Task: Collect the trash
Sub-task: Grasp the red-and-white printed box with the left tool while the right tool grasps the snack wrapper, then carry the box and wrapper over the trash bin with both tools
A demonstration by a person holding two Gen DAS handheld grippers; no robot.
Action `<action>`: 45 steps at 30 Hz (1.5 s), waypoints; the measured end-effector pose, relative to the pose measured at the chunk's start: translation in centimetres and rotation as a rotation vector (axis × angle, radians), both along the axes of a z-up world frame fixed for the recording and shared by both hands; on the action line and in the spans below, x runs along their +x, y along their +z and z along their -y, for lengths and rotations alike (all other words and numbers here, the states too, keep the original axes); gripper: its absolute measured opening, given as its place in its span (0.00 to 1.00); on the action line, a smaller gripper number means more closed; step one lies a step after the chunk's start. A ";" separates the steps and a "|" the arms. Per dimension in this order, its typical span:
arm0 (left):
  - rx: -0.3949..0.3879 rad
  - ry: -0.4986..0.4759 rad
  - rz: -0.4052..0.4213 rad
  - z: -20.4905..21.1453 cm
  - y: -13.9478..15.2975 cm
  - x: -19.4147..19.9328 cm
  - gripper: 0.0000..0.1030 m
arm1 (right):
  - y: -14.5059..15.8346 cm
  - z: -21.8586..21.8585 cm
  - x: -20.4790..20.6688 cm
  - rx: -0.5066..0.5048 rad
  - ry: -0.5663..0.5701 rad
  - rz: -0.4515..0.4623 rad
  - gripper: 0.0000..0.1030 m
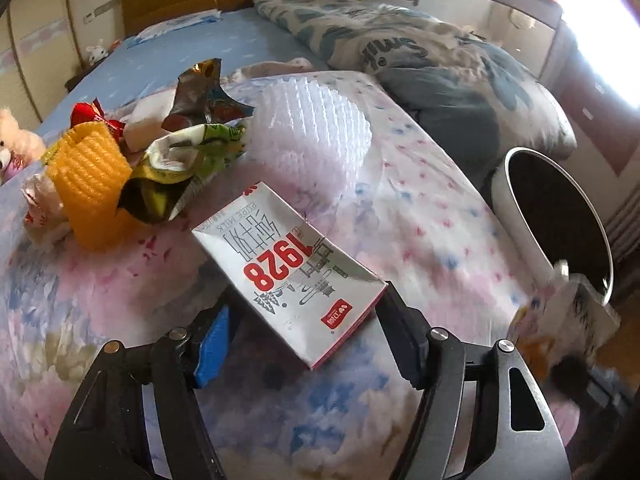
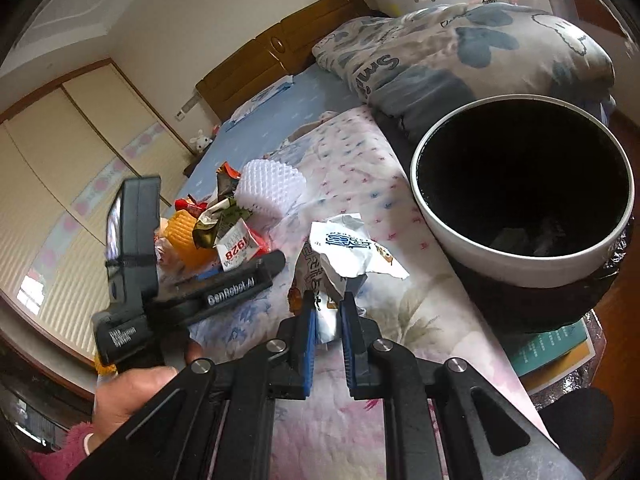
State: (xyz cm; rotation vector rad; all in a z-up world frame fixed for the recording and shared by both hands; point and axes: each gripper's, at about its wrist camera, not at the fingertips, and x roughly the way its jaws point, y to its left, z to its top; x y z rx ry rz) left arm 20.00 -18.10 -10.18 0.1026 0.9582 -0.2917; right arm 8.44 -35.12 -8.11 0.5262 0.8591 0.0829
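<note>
A floral pink-and-blue cloth covers the surface (image 1: 420, 216) that carries the litter; a bed with a blue sheet (image 1: 168, 56) and a rumpled grey-blue quilt (image 1: 420, 60) lies beyond it toward twelve o'clock. In the right wrist view a round white waste bin with a black liner (image 2: 520, 256) stands at two o'clock, just beside the surface's edge, with a few dark scraps at its bottom.

In the left wrist view a white foam mesh fruit sleeve (image 1: 316, 128) lies near the centre of the surface. At nine o'clock sits a heap of litter: an orange foam mesh sleeve (image 1: 90, 176), a crumpled green-and-white snack wrapper (image 1: 188, 168), a dark foil wrapper (image 1: 204, 92) standing above it, and a red wrapper (image 1: 90, 114) behind.

A flattened white milk carton printed with red "1928" (image 1: 296, 272) lies at the centre, toward six o'clock, between the fingers of the left hand-held gripper (image 1: 300, 332). Its jaws are spread; the right finger appears to touch the carton's corner, while the blue pad on the left finger stands apart from it, though the angle makes contact hard to judge.

The right hand-held gripper (image 2: 329, 312) has its blue pads pressed together on a crumpled white paper wrapper with blue print (image 2: 344, 248), pinching its lower end, with the wrapper's top flaring above the fingertips, at about nine o'clock from the bin. A hand (image 2: 132, 392) in a pink fleece sleeve holds the left tool at eight o'clock.
</note>
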 end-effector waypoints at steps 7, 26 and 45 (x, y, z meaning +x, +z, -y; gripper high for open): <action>-0.083 -0.134 0.028 -2.8 1.2 -4.9 0.65 | 1.0 0.0 -1.1 -0.004 0.006 0.024 0.11; -0.112 -0.391 0.099 2.8 5.3 -10.5 0.64 | 3.2 4.3 -4.6 -0.025 -0.112 0.074 0.11; -0.088 -0.561 0.106 11.9 6.7 -8.5 0.64 | 3.6 11.7 -4.3 -0.033 -0.229 0.059 0.11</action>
